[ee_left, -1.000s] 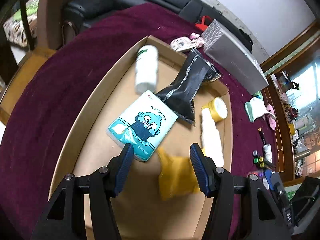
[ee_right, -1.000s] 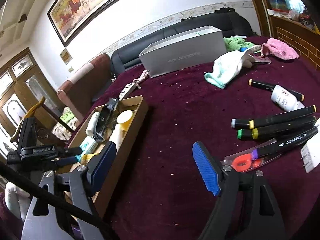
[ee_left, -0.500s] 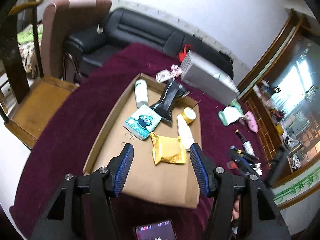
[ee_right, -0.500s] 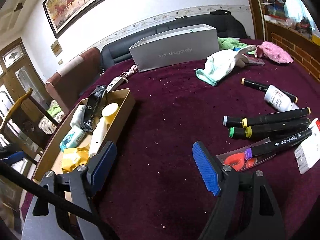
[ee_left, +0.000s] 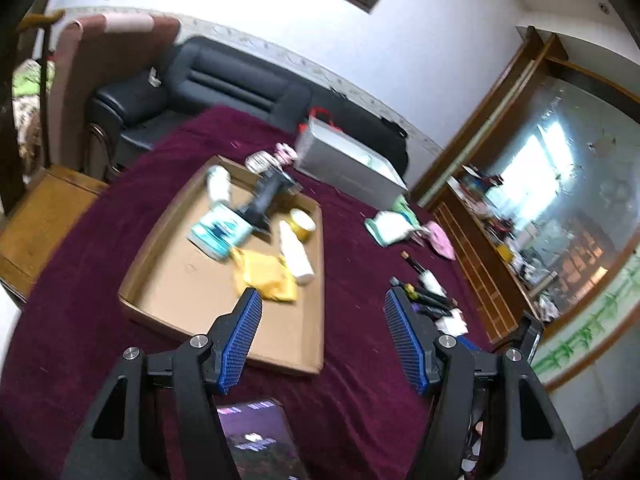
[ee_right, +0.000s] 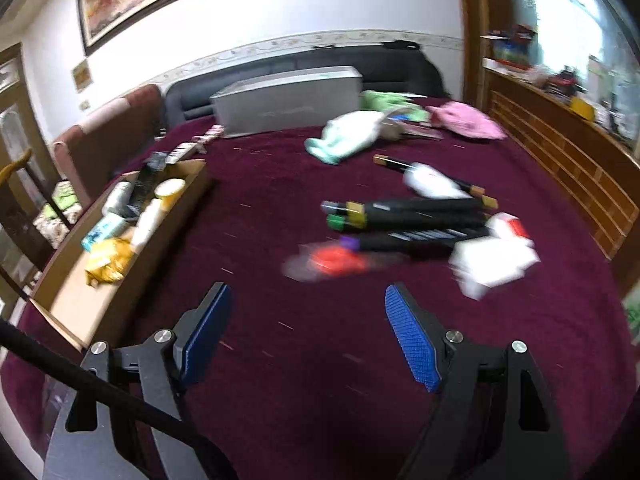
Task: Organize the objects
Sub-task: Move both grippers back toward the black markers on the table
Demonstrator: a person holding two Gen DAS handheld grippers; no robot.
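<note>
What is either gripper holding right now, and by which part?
Nothing. The left gripper is open and empty above the near end of the cardboard tray, and the right gripper is open and empty over the maroon tablecloth.

Daylight glares from the window (ee_left: 560,184); both fisheye views motion-blurred.

— What do the claws look like?
— Left claw (ee_left: 323,312) and right claw (ee_right: 307,305): black angular frames, blue ribbed pads (ee_right: 412,344), silver screws — a black cable (ee_right: 96,384) crosses the right one.
</note>
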